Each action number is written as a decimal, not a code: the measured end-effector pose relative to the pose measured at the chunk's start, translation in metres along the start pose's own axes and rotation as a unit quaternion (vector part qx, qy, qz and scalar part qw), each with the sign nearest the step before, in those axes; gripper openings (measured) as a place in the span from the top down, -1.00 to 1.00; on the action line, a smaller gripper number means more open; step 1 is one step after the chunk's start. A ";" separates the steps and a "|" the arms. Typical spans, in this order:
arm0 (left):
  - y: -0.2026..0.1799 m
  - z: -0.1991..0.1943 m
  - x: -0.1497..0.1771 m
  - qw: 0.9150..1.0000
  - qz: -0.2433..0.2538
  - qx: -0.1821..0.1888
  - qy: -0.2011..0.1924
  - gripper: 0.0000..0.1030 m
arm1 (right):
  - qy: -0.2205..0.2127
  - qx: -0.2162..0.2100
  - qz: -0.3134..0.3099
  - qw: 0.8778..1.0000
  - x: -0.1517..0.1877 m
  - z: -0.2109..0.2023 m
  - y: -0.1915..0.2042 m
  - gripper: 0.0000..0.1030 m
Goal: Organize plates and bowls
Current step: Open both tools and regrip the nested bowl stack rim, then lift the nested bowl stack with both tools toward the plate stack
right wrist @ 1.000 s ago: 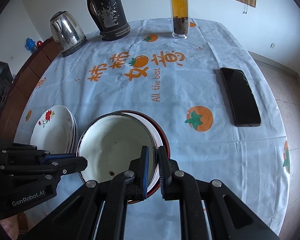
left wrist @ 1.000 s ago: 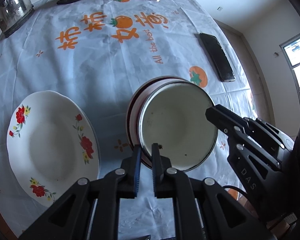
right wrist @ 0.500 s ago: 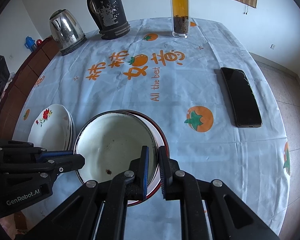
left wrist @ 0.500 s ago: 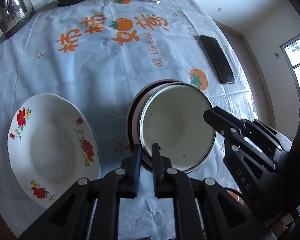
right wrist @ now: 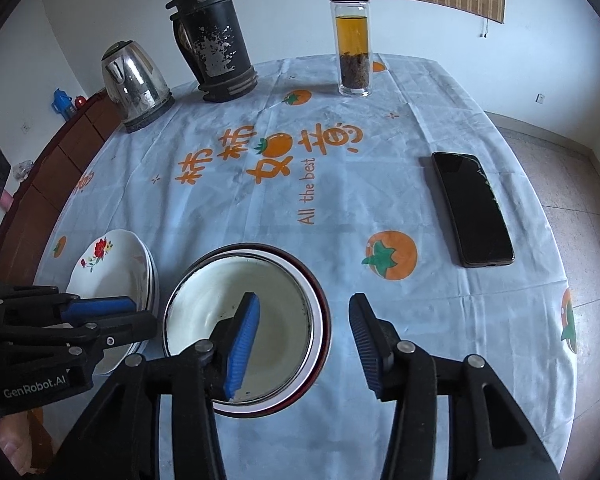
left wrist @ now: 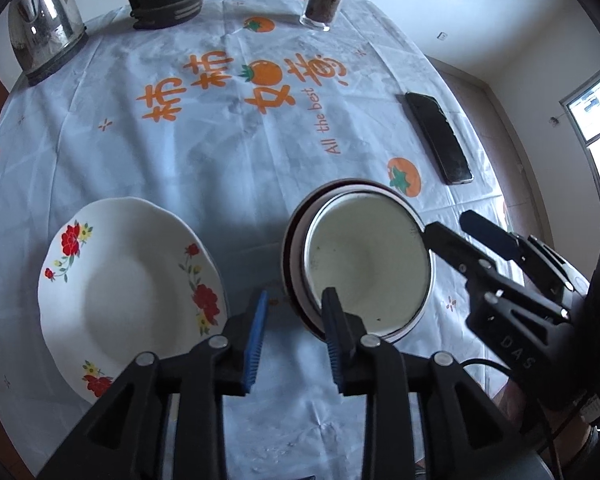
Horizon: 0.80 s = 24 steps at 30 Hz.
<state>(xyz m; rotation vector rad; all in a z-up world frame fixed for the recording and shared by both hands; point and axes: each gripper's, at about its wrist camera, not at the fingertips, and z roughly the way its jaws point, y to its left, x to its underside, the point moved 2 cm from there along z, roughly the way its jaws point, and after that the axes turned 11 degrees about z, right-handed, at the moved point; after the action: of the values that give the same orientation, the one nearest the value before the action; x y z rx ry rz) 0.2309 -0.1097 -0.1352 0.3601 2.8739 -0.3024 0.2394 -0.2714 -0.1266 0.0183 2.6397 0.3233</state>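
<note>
A white enamel bowl [left wrist: 364, 256] sits nested in a red-rimmed bowl [left wrist: 290, 252] on the tablecloth; both show in the right wrist view [right wrist: 236, 312]. A stack of white flowered plates [left wrist: 128, 288] lies to its left, also seen in the right wrist view [right wrist: 108, 264]. My left gripper [left wrist: 294, 320] is open, its jaws astride the bowls' near-left rim. My right gripper [right wrist: 304, 332] is open, its jaws astride the bowls' right rim. Neither holds anything.
A black phone [right wrist: 472, 208] lies to the right. A glass tea bottle [right wrist: 352, 40], a black thermos [right wrist: 212, 36] and a steel kettle [right wrist: 134, 84] stand at the table's far edge. The table's near edge is close below the bowls.
Both grippers were shut on the enamel bowl's rim. They have opened and let go, and the bowl now rests in the red-rimmed bowl. Both have drawn back slightly.
</note>
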 end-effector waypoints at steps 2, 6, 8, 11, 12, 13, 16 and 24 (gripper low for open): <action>0.004 0.006 0.004 1.000 -0.011 0.007 0.008 0.46 | 0.004 0.002 0.007 1.000 0.000 0.001 -0.006 0.04; 0.002 0.011 0.005 1.000 -0.017 0.017 0.007 0.34 | 0.016 -0.003 0.014 1.000 0.004 0.006 -0.010 0.04; 0.000 0.013 0.005 1.000 -0.020 0.022 0.006 0.23 | 0.022 -0.006 0.015 1.000 0.008 0.007 -0.010 0.04; -0.002 0.020 0.005 1.000 -0.017 0.021 0.014 0.20 | 0.029 -0.009 0.018 0.999 0.011 0.010 -0.012 0.04; -0.003 0.022 0.006 0.999 -0.017 0.023 0.017 0.20 | 0.031 -0.009 0.019 0.999 0.011 0.011 -0.014 0.04; -0.004 0.024 0.006 0.999 -0.017 0.025 0.019 0.20 | 0.033 -0.011 0.022 0.999 0.012 0.011 -0.015 0.04; -0.006 0.027 0.005 0.999 -0.012 0.024 0.022 0.20 | 0.040 -0.015 0.029 0.999 0.014 0.015 -0.019 0.04; -0.010 0.040 0.004 0.999 -0.007 0.031 0.033 0.32 | 0.051 -0.023 0.029 0.998 0.016 0.024 -0.017 0.23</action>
<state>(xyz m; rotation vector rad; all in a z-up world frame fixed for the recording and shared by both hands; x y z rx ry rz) 0.2328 -0.1275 -0.1720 0.3671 2.9371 -0.3900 0.2371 -0.2817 -0.1587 0.0652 2.7354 0.4157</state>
